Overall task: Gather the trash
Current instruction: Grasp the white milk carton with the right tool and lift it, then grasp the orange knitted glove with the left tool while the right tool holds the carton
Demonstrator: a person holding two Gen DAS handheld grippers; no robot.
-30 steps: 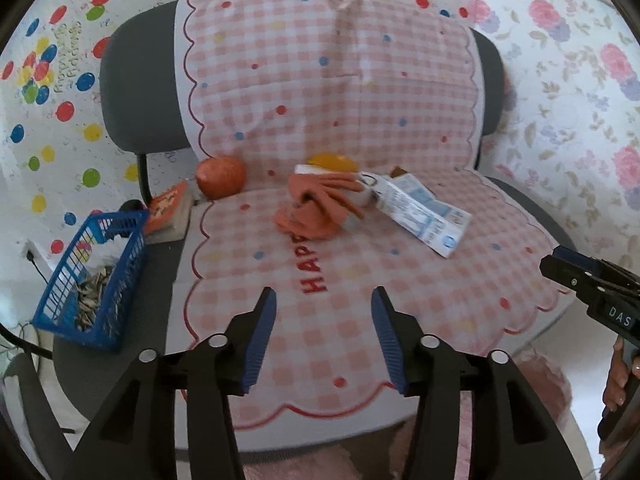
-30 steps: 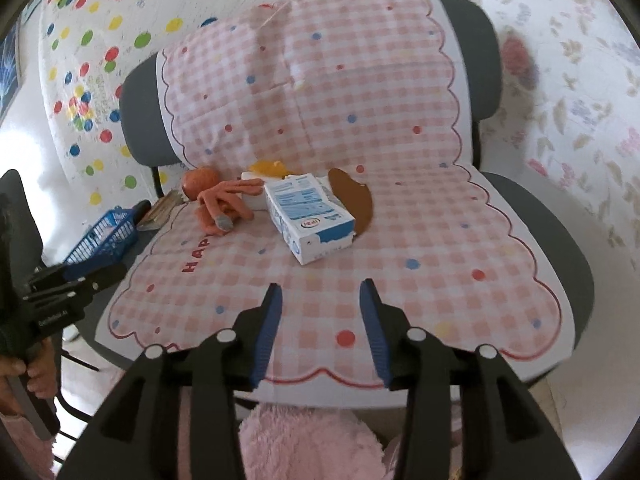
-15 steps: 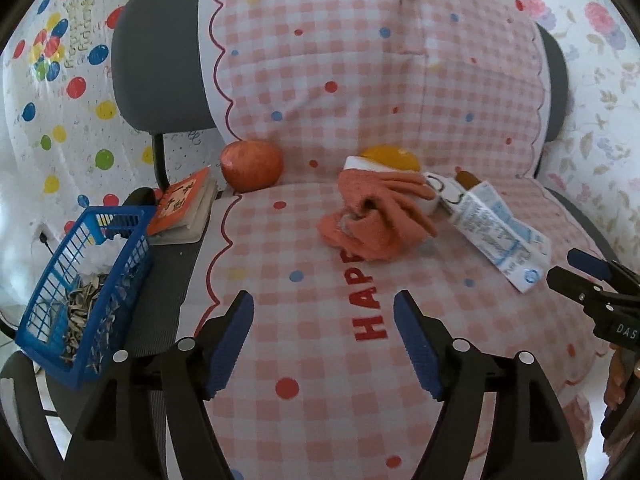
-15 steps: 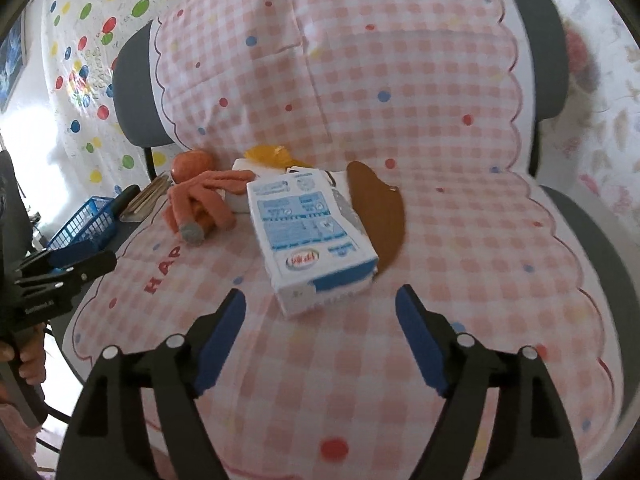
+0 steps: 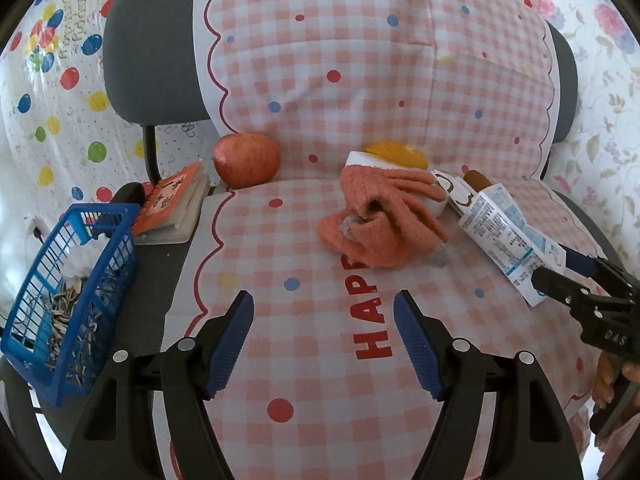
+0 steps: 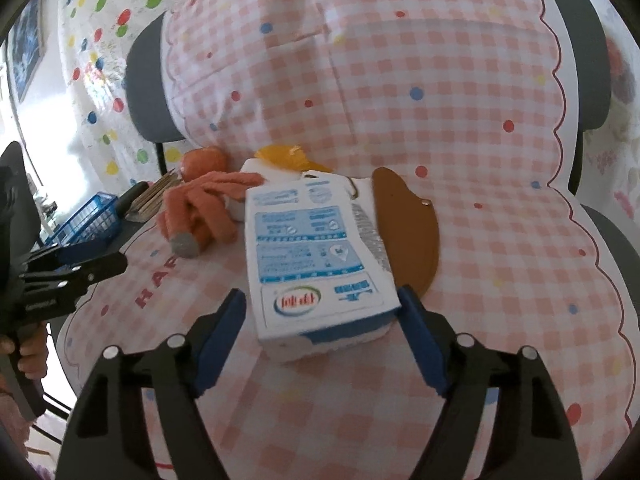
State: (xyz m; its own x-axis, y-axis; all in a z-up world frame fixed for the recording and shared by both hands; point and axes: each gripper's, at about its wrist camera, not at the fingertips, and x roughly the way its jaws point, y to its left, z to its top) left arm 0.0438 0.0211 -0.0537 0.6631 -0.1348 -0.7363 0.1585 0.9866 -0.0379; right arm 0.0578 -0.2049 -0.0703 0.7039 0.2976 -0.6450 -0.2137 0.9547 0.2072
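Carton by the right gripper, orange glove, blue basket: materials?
Carton: looks like coated paperboard, smooth printed faces, creased edges, dented near end. Orange glove: knit or terry fabric, fuzzy surface, limp folds, grey fingertips. Blue basket: probably moulded plastic, glossy uniform lattice walls.

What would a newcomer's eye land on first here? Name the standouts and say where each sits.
First, the white-and-blue milk carton lying on the pink checked cloth that covers the grey chair, its near end between the open blue pads of the right gripper, which have just been closing. Left of it lies a crumpled orange knit glove, with a red apple at the seat's back. A blue plastic basket of seed shells sits at the far left.
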